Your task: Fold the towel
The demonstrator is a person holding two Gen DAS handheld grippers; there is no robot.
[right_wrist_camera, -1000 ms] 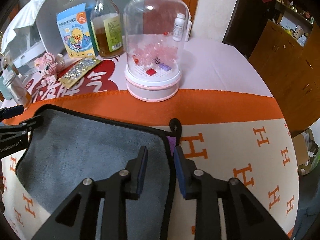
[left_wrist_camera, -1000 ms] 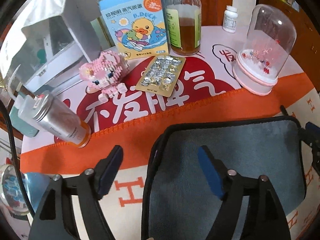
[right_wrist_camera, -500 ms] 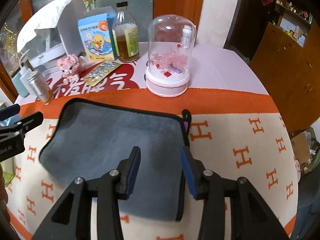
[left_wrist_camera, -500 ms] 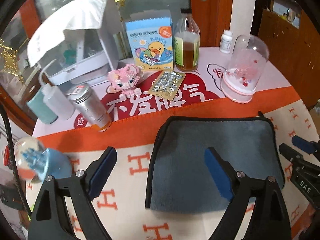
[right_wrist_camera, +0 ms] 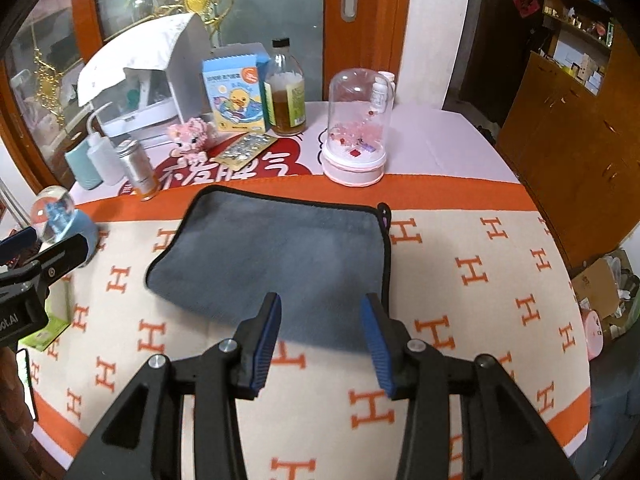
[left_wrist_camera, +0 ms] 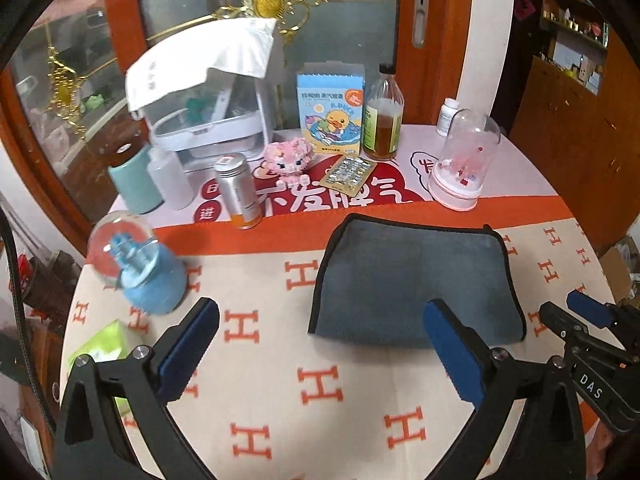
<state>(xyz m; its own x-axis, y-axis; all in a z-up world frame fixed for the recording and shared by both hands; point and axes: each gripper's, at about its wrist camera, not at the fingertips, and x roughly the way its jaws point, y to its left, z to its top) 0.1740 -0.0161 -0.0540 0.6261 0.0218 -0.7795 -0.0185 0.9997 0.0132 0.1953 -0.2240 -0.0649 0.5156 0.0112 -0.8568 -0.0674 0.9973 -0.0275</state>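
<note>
A grey towel [left_wrist_camera: 416, 280] with black piping lies folded flat on the orange-and-cream "H" tablecloth [left_wrist_camera: 320, 392]; it also shows in the right wrist view [right_wrist_camera: 280, 260]. My left gripper [left_wrist_camera: 320, 344] is open and empty, raised above the cloth near the towel's near edge. My right gripper [right_wrist_camera: 320, 332] is open and empty, raised over the towel's near right part. The right gripper's fingers [left_wrist_camera: 588, 312] show at the right edge of the left wrist view. The left gripper's finger [right_wrist_camera: 44, 256] shows at the left edge of the right wrist view.
Behind the towel stand a glass dome [left_wrist_camera: 464, 160], a brown bottle [left_wrist_camera: 382, 120], a duck box [left_wrist_camera: 330, 116], a pill blister [left_wrist_camera: 348, 172], a pink brick pig [left_wrist_camera: 288, 156] and a silver can [left_wrist_camera: 238, 192]. A snow globe [left_wrist_camera: 132, 264] and a green box [left_wrist_camera: 100, 348] sit at the left.
Both grippers pulled back and up from the towel, so more of the table shows. The right gripper opened from nearly shut and let go of the towel's edge. The towel lies still.
</note>
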